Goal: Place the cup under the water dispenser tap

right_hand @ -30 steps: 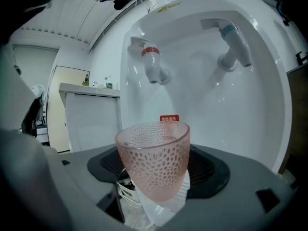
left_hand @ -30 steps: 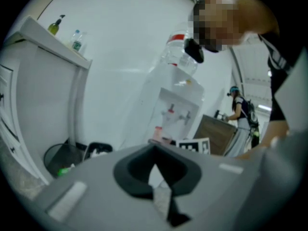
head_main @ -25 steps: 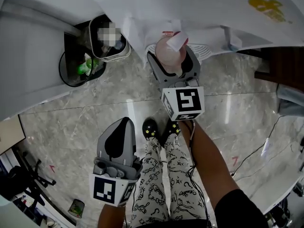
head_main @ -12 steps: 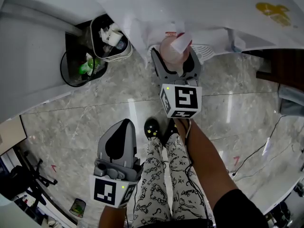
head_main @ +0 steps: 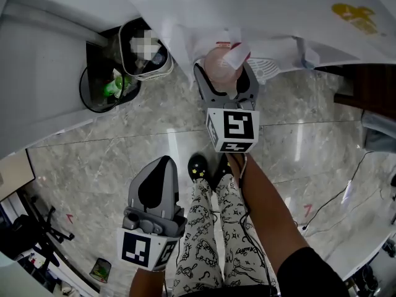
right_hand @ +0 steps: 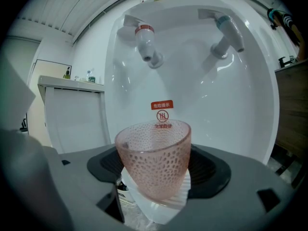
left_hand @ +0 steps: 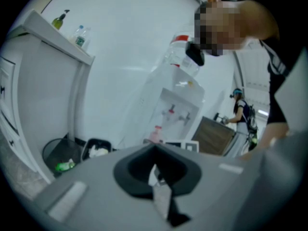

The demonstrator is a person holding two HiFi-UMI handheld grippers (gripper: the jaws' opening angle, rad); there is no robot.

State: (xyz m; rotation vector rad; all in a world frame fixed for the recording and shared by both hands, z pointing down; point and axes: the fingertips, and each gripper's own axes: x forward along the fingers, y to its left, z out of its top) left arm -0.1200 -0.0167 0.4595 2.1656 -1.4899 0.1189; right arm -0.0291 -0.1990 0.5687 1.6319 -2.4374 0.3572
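A pink, dimpled glass cup point(right_hand: 154, 165) stands upright between the jaws of my right gripper point(right_hand: 155, 191), which is shut on it. The cup hangs inside the white water dispenser's recess point(right_hand: 192, 95), below and slightly right of the red tap point(right_hand: 146, 42). The blue tap point(right_hand: 226, 32) is further right. From the head view the cup point(head_main: 220, 68) sits at the dispenser's front, left of the drip tray point(head_main: 267, 67). My left gripper point(head_main: 162, 161) hangs low over the floor, shut and holding nothing.
A black mesh bin point(head_main: 99, 90) and a white-rimmed bin point(head_main: 143, 55) with rubbish stand left of the dispenser. A white cabinet point(head_main: 37, 73) is further left. The person's legs point(head_main: 213, 228) stand on the marble floor. Cables point(head_main: 334, 197) run along the right.
My right gripper has carried the cup a little further toward the dispenser and slightly left. The left gripper has stayed where it was.
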